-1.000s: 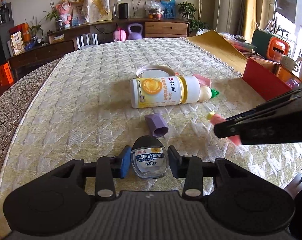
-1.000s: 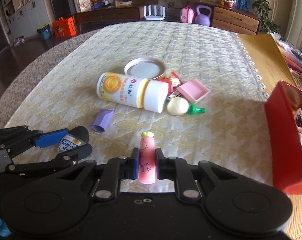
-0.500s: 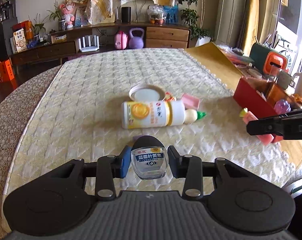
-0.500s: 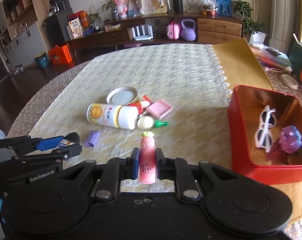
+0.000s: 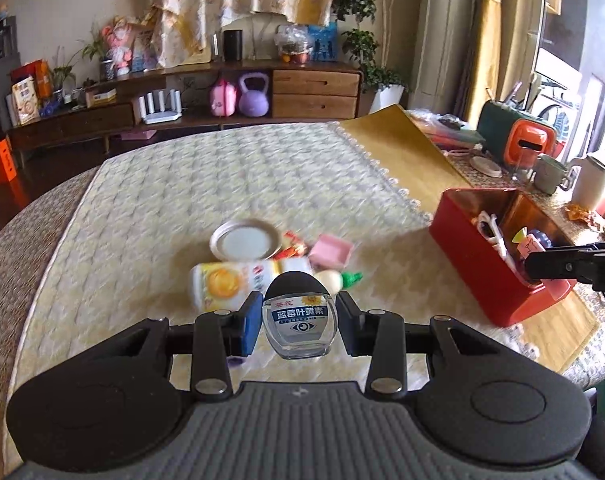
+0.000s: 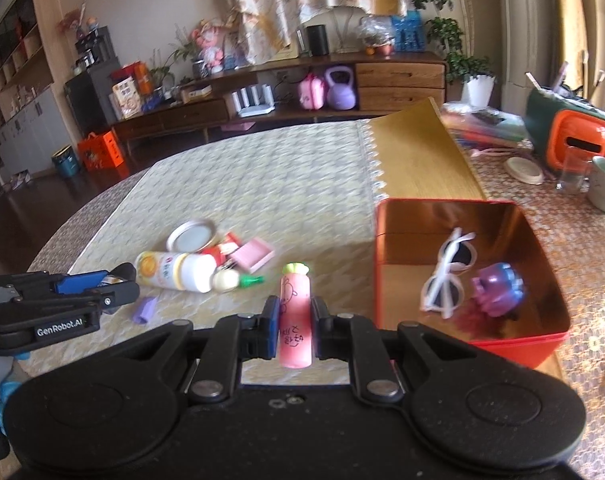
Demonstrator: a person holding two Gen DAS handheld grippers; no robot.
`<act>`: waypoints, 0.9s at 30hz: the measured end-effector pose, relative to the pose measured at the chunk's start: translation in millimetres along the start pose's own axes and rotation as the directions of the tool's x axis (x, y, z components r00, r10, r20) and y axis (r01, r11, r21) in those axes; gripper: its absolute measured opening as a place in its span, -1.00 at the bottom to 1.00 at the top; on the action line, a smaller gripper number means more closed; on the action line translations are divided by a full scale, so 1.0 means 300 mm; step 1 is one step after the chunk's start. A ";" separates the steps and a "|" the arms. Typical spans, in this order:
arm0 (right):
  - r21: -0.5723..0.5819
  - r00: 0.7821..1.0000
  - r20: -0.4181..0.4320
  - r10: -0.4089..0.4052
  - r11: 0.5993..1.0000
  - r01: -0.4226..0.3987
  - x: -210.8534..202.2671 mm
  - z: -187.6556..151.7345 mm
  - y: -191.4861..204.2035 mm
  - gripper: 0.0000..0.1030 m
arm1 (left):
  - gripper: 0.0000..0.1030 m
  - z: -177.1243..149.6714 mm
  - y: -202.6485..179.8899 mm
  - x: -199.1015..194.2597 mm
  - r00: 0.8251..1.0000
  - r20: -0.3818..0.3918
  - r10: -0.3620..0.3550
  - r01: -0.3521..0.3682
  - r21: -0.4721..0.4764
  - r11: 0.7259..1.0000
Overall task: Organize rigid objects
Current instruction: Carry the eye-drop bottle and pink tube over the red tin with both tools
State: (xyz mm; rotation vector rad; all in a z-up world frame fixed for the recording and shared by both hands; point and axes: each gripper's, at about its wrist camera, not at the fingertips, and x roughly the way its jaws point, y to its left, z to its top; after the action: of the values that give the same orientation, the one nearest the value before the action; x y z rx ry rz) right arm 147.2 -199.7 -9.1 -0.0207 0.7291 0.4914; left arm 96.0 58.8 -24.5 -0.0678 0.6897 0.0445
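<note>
Your left gripper (image 5: 298,326) squeezed a small clear bottle (image 5: 299,320) with a black cap, right between its pads. Your right gripper (image 6: 295,322) pinched a pink tube (image 6: 295,320) that stood up between its fingers. The red box (image 6: 542,336) sat just ahead of that gripper and to its right. Only the right view showed the white sunglasses (image 6: 446,280) and purple toy (image 6: 498,288) inside the box, and a little purple piece (image 6: 144,309) on the cloth. Both grippers pointed down at a slant over the table (image 5: 142,208).
</note>
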 end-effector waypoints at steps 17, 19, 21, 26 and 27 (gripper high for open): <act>0.066 0.995 0.028 -0.095 0.993 0.093 -0.018 0.009 -0.285 -0.71 | -0.25 0.156 -0.339 0.123 0.994 0.007 -0.106 0.103 0.174 0.979; 0.078 0.994 0.022 -0.103 0.992 0.101 -0.009 0.008 -0.317 -0.71 | -0.25 0.172 -0.386 0.148 0.993 0.006 -0.117 0.114 0.205 0.972; 0.089 0.994 0.018 -0.111 0.990 0.109 0.002 0.004 -0.348 -0.71 | -0.25 0.186 -0.435 0.173 0.993 0.008 -0.119 0.113 0.239 0.964; 0.099 0.993 0.006 -0.120 0.988 0.119 0.033 -0.001 -0.406 -0.71 | -0.25 0.220 -0.529 0.247 0.990 -0.011 -0.144 0.141 0.271 0.952; 0.103 0.993 0.002 -0.119 0.988 0.118 0.039 -0.004 -0.416 -0.71 | -0.25 0.226 -0.550 0.263 0.989 -0.016 -0.148 0.147 0.280 0.949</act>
State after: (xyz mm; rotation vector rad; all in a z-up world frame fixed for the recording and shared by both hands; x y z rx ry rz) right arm 208.6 -305.7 -36.2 0.0336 0.7397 0.3398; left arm 210.1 -98.8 -14.7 0.1534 0.6786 -0.1970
